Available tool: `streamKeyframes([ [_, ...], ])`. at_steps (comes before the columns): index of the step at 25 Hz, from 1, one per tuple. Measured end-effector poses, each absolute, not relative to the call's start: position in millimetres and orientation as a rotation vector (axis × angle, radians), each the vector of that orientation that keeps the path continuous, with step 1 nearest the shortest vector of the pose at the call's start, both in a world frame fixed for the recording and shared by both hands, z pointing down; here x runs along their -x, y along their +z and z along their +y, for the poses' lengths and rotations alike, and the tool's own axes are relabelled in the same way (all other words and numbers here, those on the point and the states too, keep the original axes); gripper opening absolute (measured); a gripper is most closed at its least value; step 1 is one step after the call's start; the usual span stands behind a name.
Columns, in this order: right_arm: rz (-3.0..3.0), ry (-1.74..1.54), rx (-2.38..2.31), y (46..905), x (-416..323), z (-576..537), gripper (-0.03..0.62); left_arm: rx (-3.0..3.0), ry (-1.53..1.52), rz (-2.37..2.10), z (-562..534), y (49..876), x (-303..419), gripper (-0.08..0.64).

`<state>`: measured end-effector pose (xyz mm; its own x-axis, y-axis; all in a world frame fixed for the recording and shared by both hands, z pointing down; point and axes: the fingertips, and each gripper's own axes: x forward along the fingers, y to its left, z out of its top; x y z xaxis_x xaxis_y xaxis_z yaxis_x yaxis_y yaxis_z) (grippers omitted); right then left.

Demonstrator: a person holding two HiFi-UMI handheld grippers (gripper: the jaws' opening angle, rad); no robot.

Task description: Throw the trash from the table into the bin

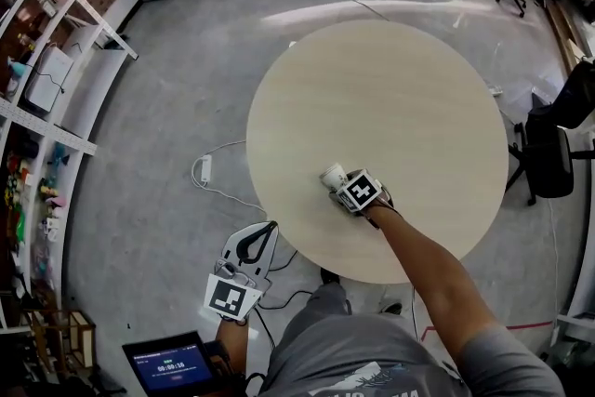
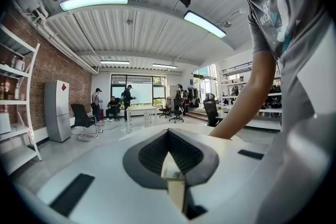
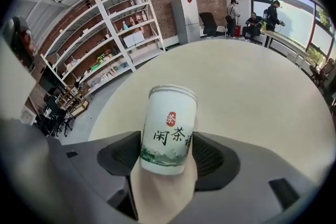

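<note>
Gripping a white paper cup with green characters and a red seal [image 3: 169, 128] at mid-wall with the right gripper [image 1: 337, 184], jaws clenched on either side, upright, over the near part of the round pale wood-grain bench [image 1: 400, 98]; resting or just lifted, hard to tell. Probably light, thin-walled, easily crushed, a little slick on its printed coat; best squeezed gently below the stiffer rolled rim. Holding the left gripper [image 1: 268, 232] off the bench above the grey floor [image 1: 186, 107], dark ribbed jaws pressed together, apparently on nothing. No bin in sight.
</note>
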<state>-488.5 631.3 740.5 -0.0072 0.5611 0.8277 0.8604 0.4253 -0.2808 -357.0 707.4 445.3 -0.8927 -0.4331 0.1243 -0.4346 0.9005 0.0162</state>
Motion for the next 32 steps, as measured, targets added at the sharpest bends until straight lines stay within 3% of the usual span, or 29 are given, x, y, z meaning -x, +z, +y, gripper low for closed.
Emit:
streamKeyframes([
  [6, -1.78, -0.388, 1.152, 733.1, 504.1, 607.3, 0.288, -0.757, 0.019, -2.935, 702.0, 443.7, 370.1, 0.043],
  [19, -2.177, -0.221, 1.211, 562.8, 491.6, 556.1, 0.288, -1.153, 0.079, -2.872, 616.7, 419.7, 389.8, 0.043],
  [32, -2.583, -0.095, 0.965, 425.0, 413.0, 313.7, 0.288, -1.687, 0.176, -2.684, 378.2, 371.9, 368.6, 0.043],
])
